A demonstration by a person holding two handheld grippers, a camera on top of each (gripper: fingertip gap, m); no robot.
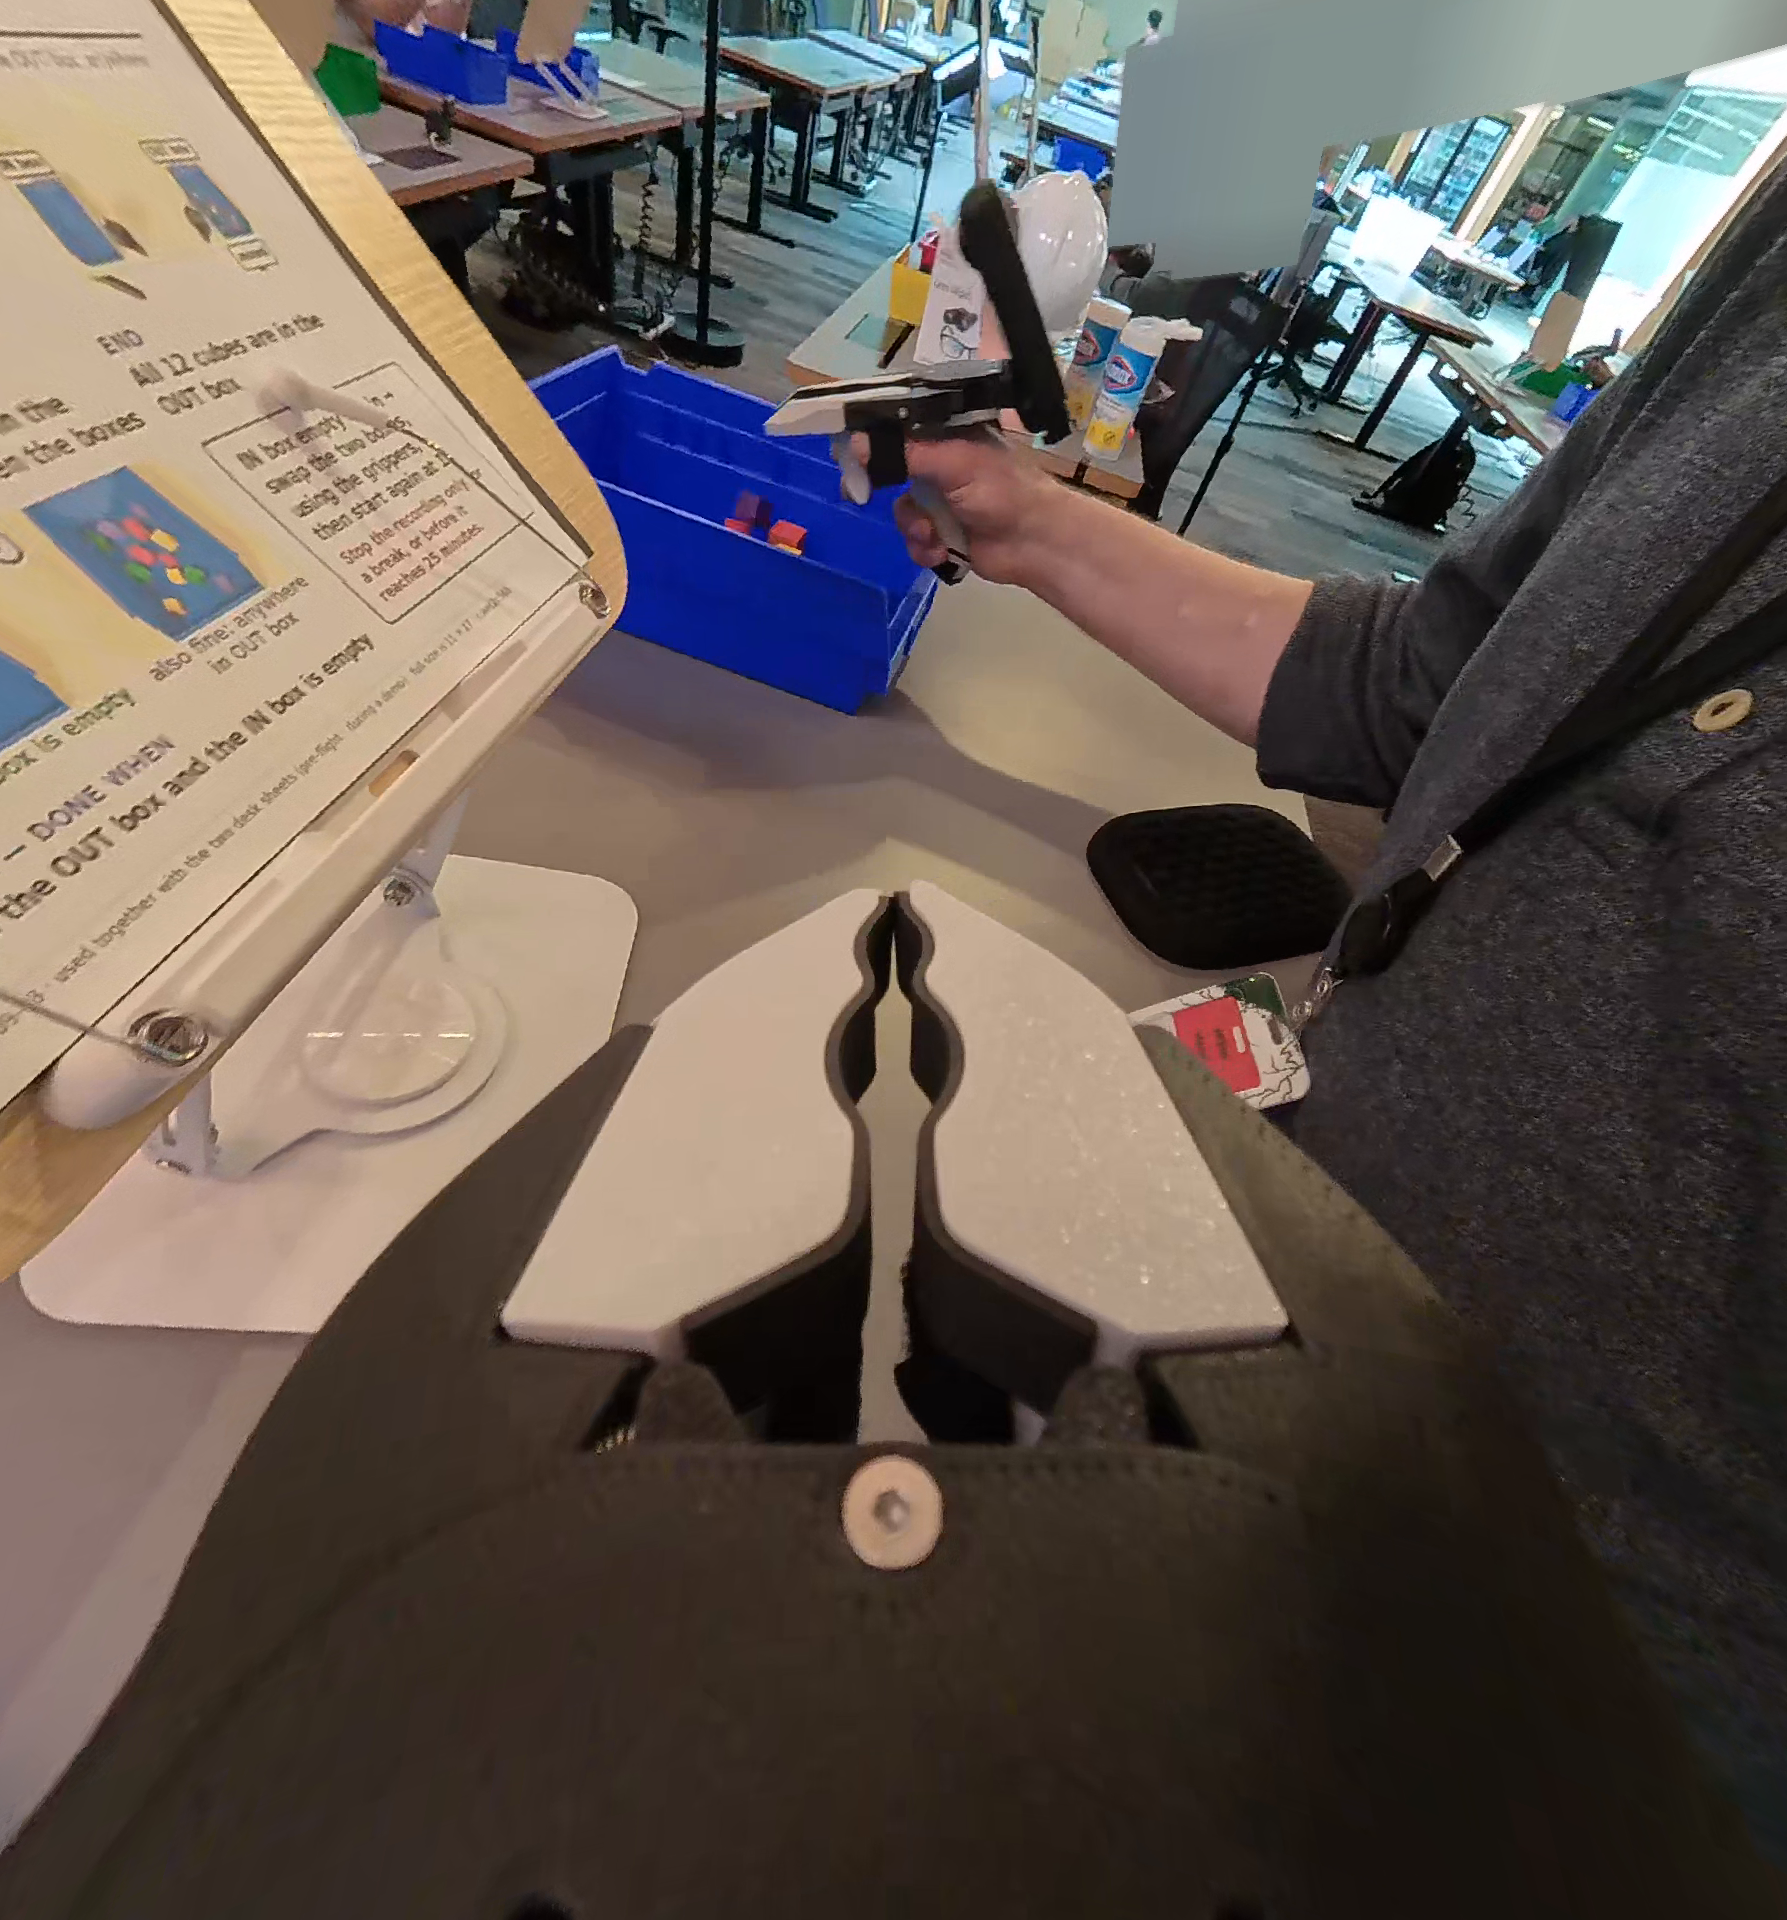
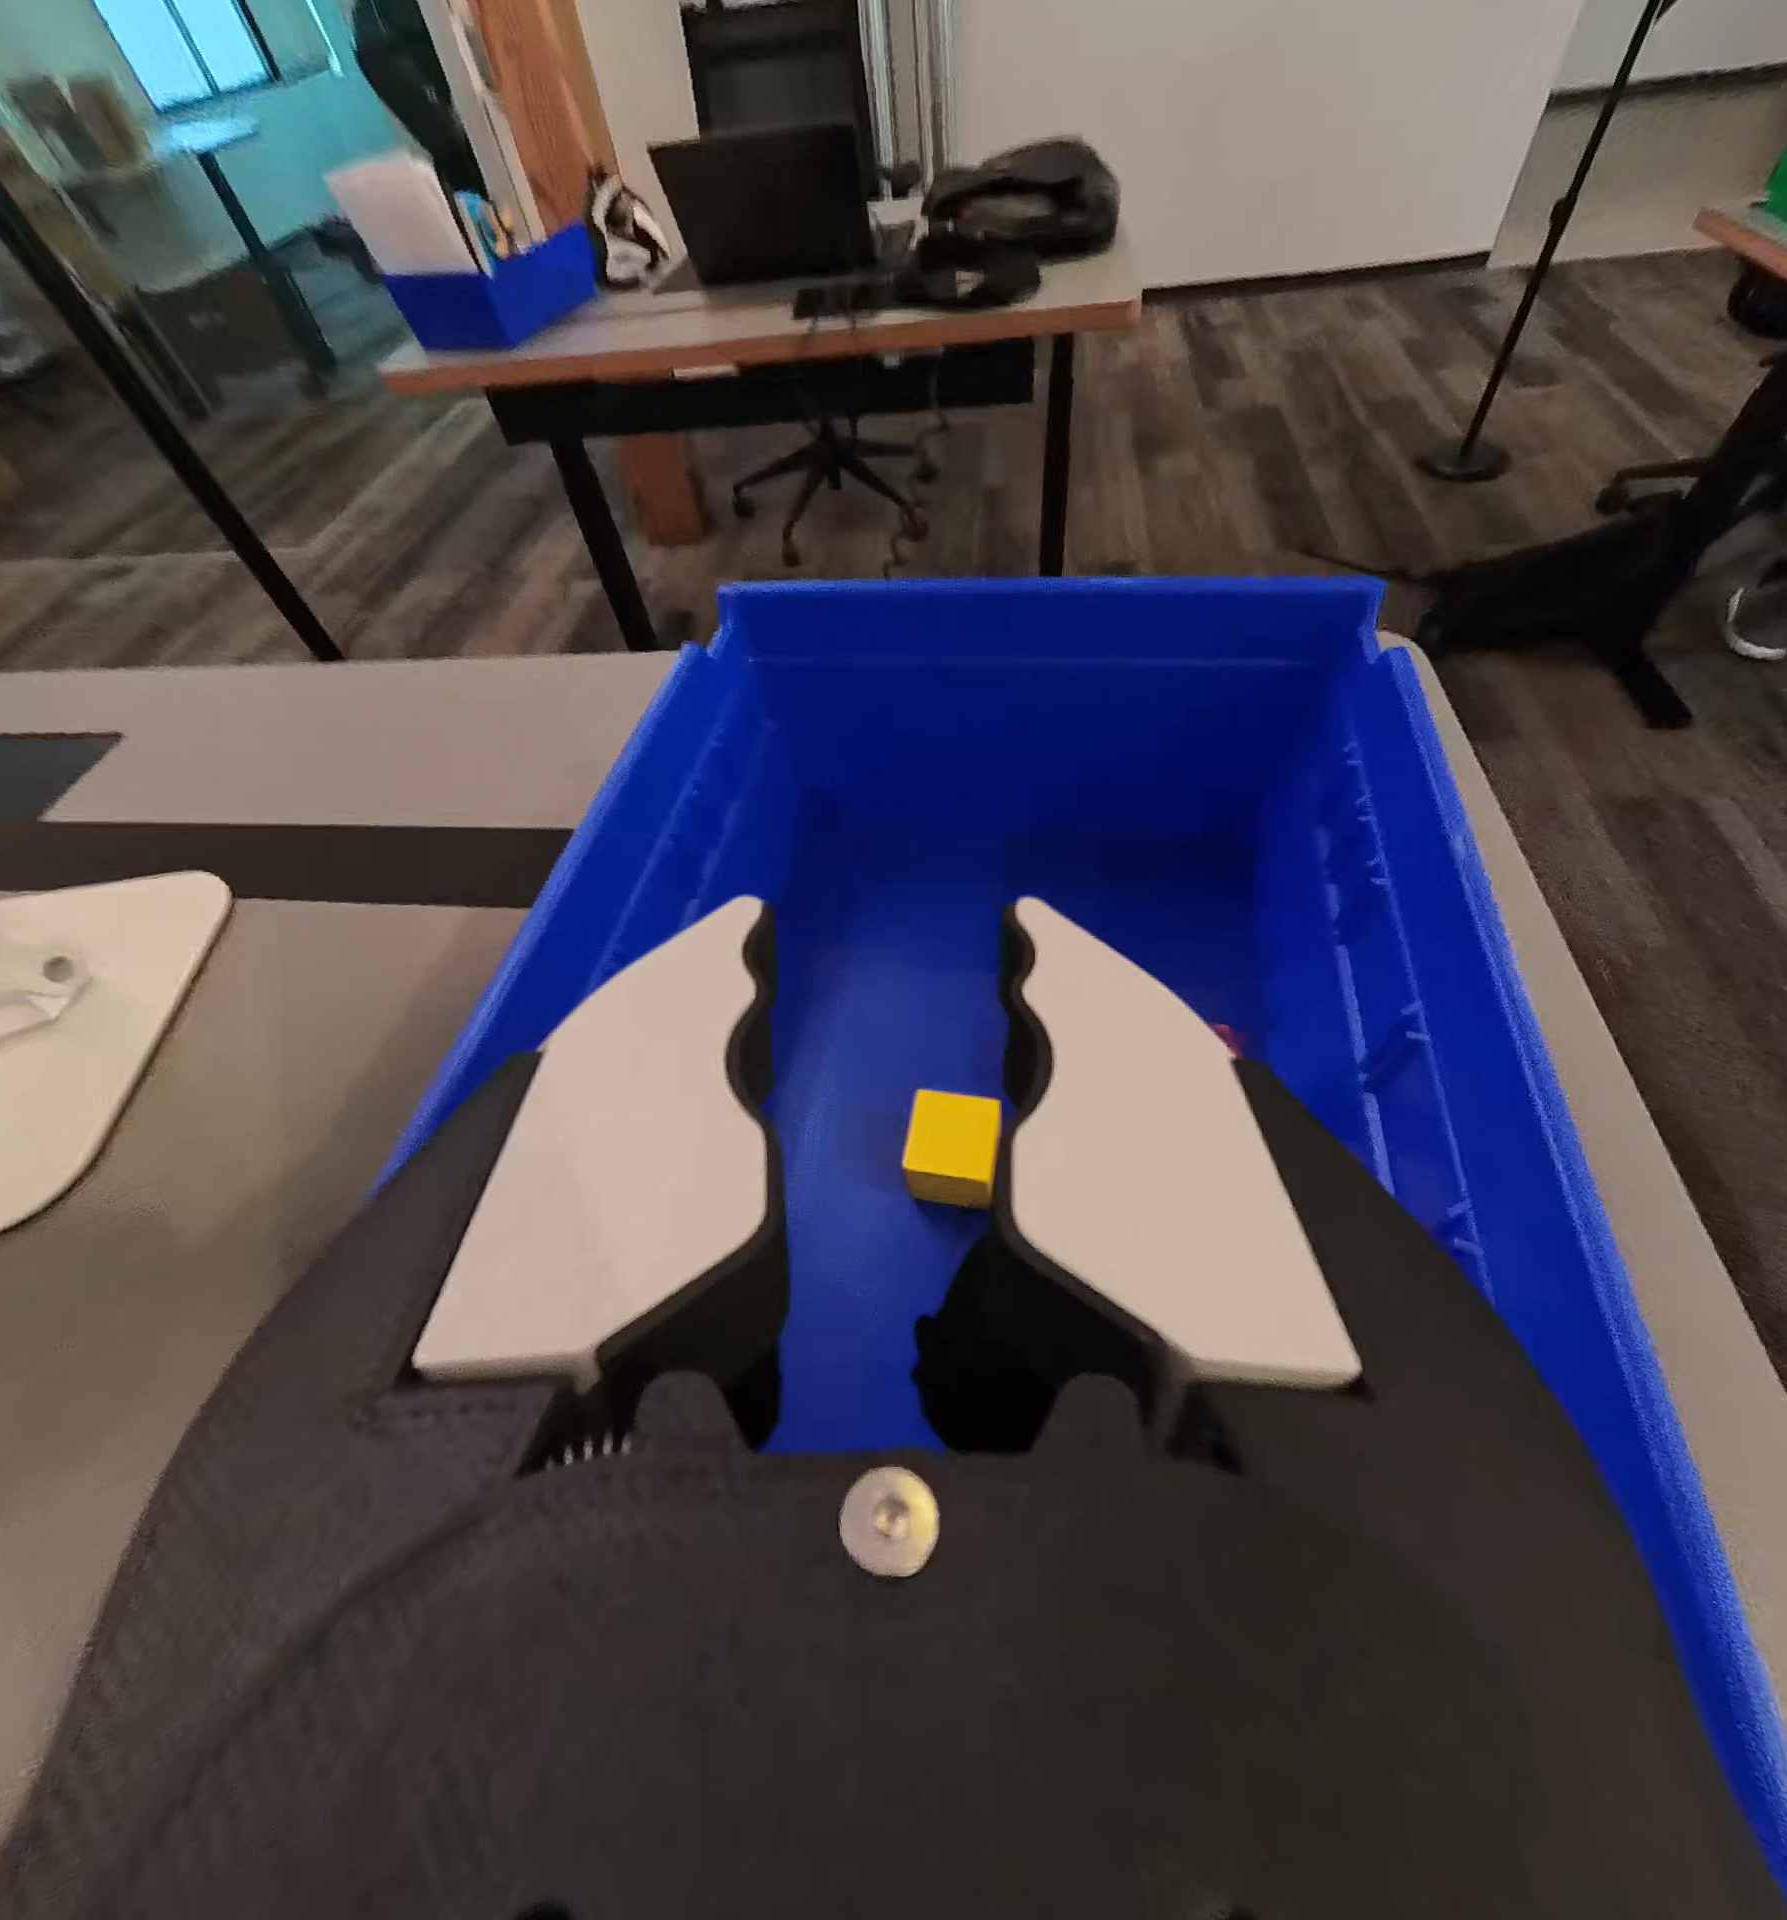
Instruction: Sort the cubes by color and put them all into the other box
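The right gripper (image 2: 887, 940) is hanging over the blue box (image 2: 1408, 1039) with its fingers spread apart and nothing between the pads, while a yellow cube (image 2: 953, 1146) is sitting on the box floor below the gap, closer to the right-hand finger (image 2: 1128, 1122). A sliver of something purple or pink (image 2: 1224, 1035) is peeking out past that finger; what it is cannot be told. The left gripper (image 1: 894, 914) is resting low over the grey table (image 1: 743, 790), its fingers pressed together on nothing, well apart from the box (image 1: 764, 603), where a few cubes (image 1: 764, 520) of purple, red and orange are lying near one end. Judging by the scene, the step in hand is either leaving the yellow cube or reaching for it. For a clean pick, the gripper should be shifting sideways until the cube is centred, then coming straight down so the pads meet two flat opposite faces, keeping clear of the box wall. The cube has no long axis; it is sitting flat, turned slightly askew to the fingers, so a small wrist twist would be squaring the pads to its faces.
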